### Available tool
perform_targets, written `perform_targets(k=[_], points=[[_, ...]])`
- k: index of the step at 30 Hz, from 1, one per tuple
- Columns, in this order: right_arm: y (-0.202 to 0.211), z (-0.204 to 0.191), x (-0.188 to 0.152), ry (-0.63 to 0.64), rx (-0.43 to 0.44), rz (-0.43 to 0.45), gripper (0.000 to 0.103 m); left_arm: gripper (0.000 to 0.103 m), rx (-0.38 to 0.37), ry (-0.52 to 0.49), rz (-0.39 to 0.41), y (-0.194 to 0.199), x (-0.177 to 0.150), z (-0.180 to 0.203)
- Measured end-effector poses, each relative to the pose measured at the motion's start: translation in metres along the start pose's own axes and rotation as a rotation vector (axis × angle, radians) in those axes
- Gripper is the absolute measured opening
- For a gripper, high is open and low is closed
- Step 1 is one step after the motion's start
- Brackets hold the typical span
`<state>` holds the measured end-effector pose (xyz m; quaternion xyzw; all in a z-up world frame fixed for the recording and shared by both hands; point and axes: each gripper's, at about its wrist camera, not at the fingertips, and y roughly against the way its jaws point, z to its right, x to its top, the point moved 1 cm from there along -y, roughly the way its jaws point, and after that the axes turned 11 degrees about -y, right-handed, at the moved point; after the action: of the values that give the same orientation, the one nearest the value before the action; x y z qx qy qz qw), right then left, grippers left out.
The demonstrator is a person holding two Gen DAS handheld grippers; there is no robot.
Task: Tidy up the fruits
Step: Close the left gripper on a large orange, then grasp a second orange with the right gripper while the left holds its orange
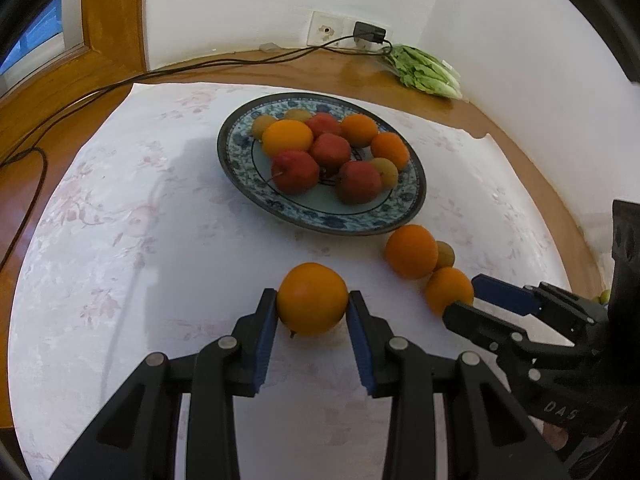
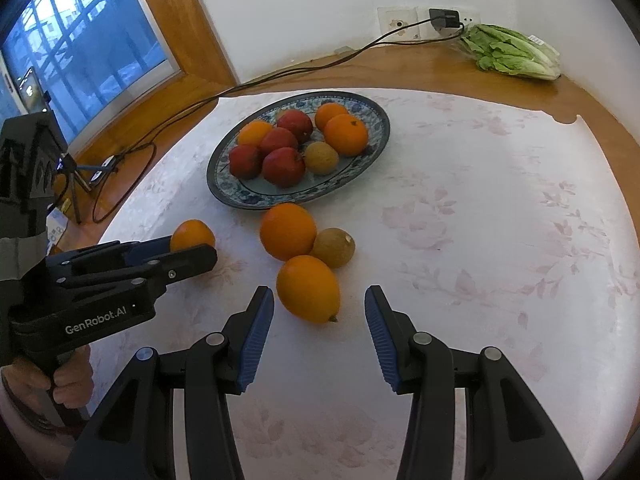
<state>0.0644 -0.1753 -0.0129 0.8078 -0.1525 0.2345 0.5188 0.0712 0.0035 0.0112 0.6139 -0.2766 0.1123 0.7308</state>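
Left gripper (image 1: 312, 300) is closed on an orange (image 1: 312, 299), centre-low in the left wrist view; both blue pads (image 1: 267, 336) are pressed against its sides near the widest part, probably so it cannot roll out. Whether it is lifted off the white floral cloth (image 1: 140, 240) cannot be told.

Right gripper (image 2: 319, 312) is held wide open, nothing gripped. An oval orange (image 2: 307, 288) lies low-centre in the right wrist view, just ahead of the fingertips and nearer the left finger than the right; no contact is seen. Jaws are likely spread this far to clear its long axis.

Two more loose pieces are touching it further up the frame: a round orange (image 2: 288, 230) and a small brownish fruit (image 2: 333, 247).

The blue-patterned plate (image 2: 372, 120) sits in the upper middle of both views, loaded with red apples (image 2: 283, 166), oranges and a few small brownish fruits. It is judged to be the collection point, with the held orange next to go on it.

Bagged lettuce (image 2: 512, 54) and a wall charger (image 2: 443, 18) with cable are seen upper right, not involved.

Risk noted: the three loose fruits are touching, so a jaw closing on the oval one could nudge its neighbours.
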Motion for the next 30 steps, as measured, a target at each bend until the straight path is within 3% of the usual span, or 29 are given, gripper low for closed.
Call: perform_targets(k=[20,22,24,30], points=[[-0.011,-0.007,0.000,0.016,-0.006,0.011,0.049,0.036,-0.003,0.012,0.001,-0.002,-0.001,-0.004],[-0.012,-0.006,0.001,0.015,-0.008,0.019,0.046,0.036,-0.003,0.012,0.000,-0.002,-0.001,-0.004],[-0.012,-0.006,0.000,0.018,-0.008,0.021,0.035,0.036,-0.002,0.013,0.001,-0.002,-0.001,-0.004],[-0.012,-0.004,0.000,0.014,-0.002,0.021,0.035,0.036,0.002,0.018,0.008,0.000,-0.002,-0.006]])
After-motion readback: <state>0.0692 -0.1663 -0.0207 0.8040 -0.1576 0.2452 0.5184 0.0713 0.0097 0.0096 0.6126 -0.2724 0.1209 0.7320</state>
